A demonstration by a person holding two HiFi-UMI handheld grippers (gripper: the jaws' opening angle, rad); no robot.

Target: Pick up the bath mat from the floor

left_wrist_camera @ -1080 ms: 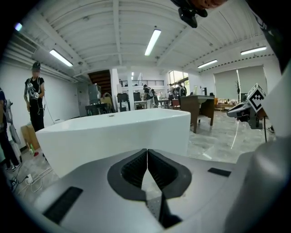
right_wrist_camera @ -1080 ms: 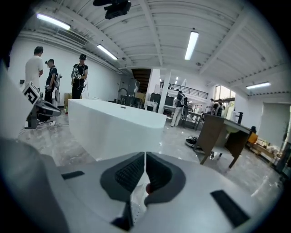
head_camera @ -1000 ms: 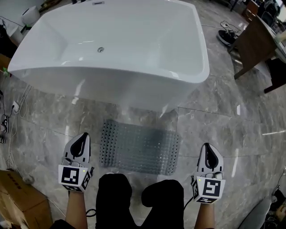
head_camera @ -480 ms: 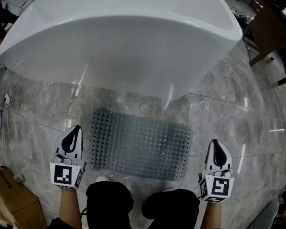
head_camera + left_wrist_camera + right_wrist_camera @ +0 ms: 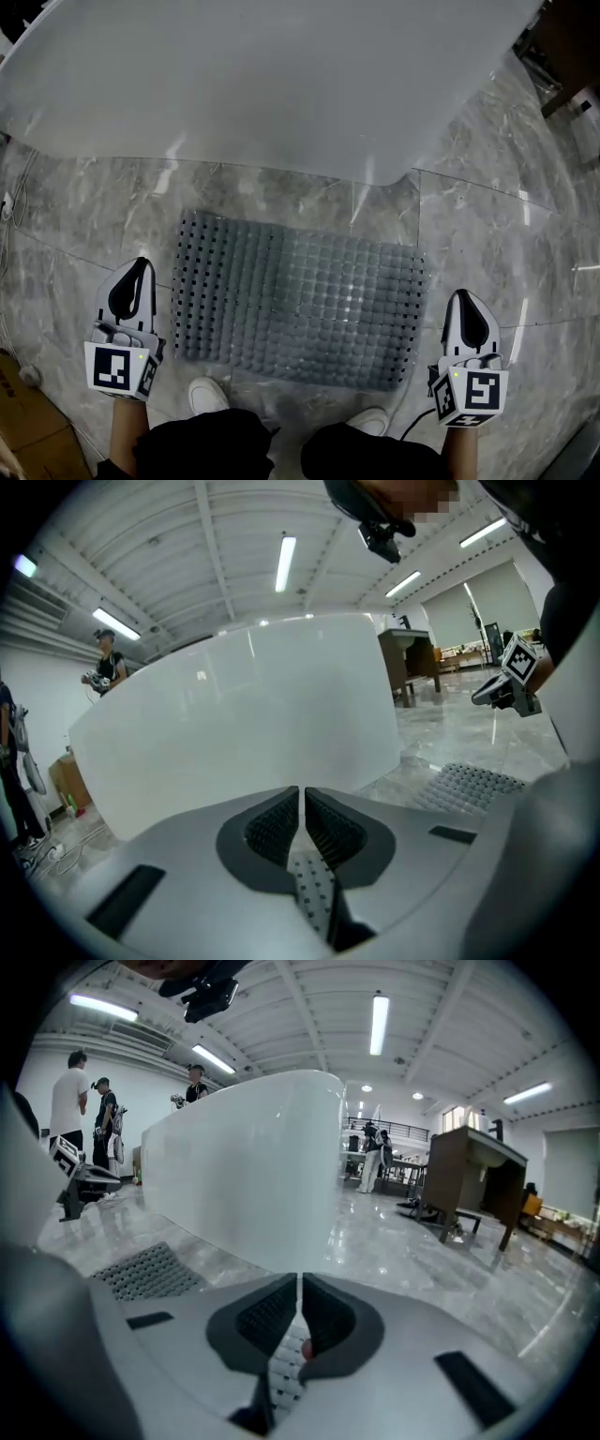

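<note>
Grey throughout: find bath mat (image 5: 298, 309) flat between left gripper (image 5: 139, 266) and right gripper (image 5: 463, 297), apparently untouched; note both closed, empty.

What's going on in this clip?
A person stands over a grey bath mat that lies flat on the marble floor in front of a white tub. They hold the left gripper by the mat's left end and the right gripper by its right end. Both sets of jaws are shut with nothing between them, and neither gripper is on the mat. The pick-up has not yet begun.
</note>
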